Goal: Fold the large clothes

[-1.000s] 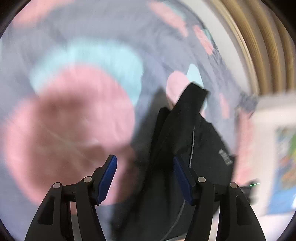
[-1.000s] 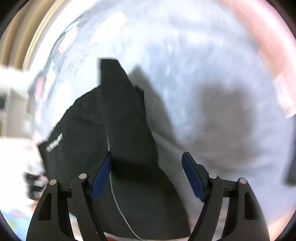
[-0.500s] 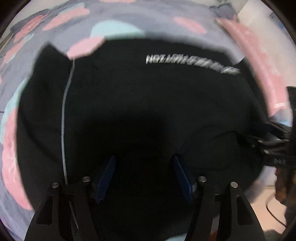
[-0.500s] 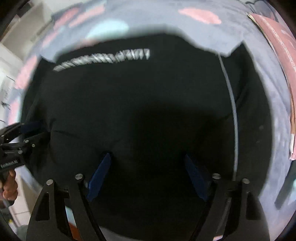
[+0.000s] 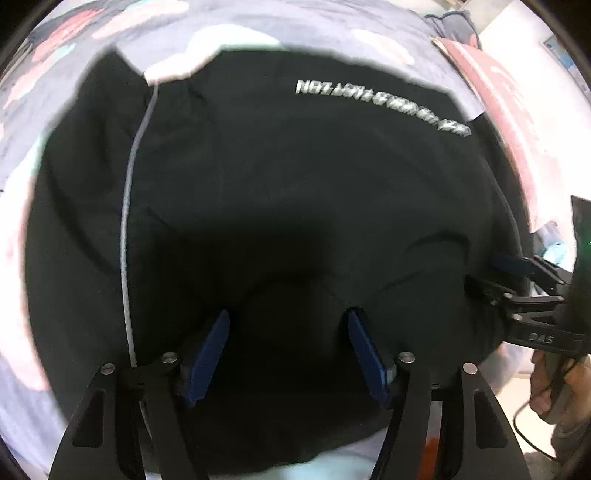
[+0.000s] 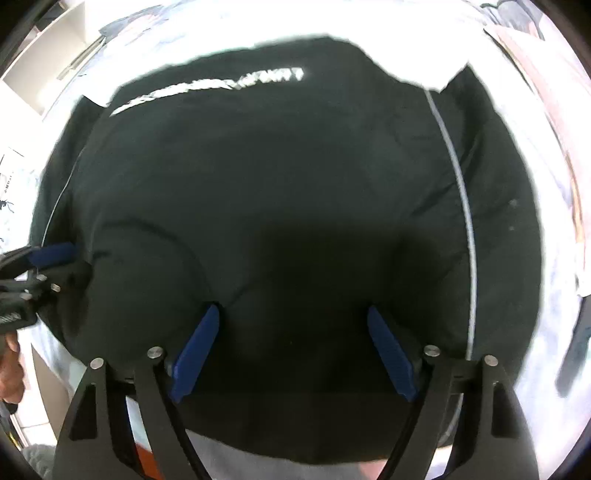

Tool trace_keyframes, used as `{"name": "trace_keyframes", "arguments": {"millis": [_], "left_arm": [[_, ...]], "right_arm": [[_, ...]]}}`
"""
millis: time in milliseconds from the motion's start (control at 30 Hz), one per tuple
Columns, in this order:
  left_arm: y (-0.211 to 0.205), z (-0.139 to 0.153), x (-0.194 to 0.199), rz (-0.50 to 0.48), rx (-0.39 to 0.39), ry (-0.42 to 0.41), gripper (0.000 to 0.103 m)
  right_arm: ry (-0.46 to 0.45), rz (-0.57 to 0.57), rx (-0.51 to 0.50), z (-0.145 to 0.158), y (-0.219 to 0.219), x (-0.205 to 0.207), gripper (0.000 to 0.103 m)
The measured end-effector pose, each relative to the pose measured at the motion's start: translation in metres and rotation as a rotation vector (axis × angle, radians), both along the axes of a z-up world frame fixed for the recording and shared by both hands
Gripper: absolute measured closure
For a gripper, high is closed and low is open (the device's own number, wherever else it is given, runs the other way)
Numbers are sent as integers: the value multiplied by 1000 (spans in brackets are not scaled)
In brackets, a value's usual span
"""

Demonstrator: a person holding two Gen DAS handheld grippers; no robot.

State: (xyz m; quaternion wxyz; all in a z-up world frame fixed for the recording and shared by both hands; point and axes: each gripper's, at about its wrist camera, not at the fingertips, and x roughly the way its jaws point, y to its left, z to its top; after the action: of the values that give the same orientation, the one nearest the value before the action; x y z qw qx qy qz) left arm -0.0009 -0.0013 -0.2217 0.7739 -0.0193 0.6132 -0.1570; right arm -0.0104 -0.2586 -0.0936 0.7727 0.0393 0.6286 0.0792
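A black garment (image 5: 295, 192) is seen spread flat on a bed covered by a grey sheet (image 5: 332, 22) with pink and pale blue blotches, and it fills most of both wrist views. A line of white lettering (image 5: 380, 107) runs near its far edge, and a thin white cord (image 5: 127, 229) trails down one side of it. The left tool (image 5: 288, 343) is pointed steeply down at the near part of the garment; its jaws are opening, with blue pads (image 5: 207, 358) set well apart and nothing pinched between them, only dark cloth lying beneath. The right tool (image 6: 291, 343) is held the same way over the cloth, its blue pads (image 6: 194, 354) spread wide and clamped on nothing. In the left view the right tool is seen at the garment's right edge, carried by a hand (image 5: 554, 384). In the right view the left tool is seen at the garment's left edge. Whether the fingertips touch the cloth cannot be told.
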Motion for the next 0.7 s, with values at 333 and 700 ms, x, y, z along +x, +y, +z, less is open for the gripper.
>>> {"name": "trace_keyframes", "arguments": {"millis": [333, 700], "left_arm": [[-5, 65, 11, 37, 20, -135, 33], [-30, 212, 13, 58, 39, -461, 33]], "right_arm": [[17, -92, 38, 39, -7, 16, 16], [-231, -110, 62, 178, -7, 20, 15]]}}
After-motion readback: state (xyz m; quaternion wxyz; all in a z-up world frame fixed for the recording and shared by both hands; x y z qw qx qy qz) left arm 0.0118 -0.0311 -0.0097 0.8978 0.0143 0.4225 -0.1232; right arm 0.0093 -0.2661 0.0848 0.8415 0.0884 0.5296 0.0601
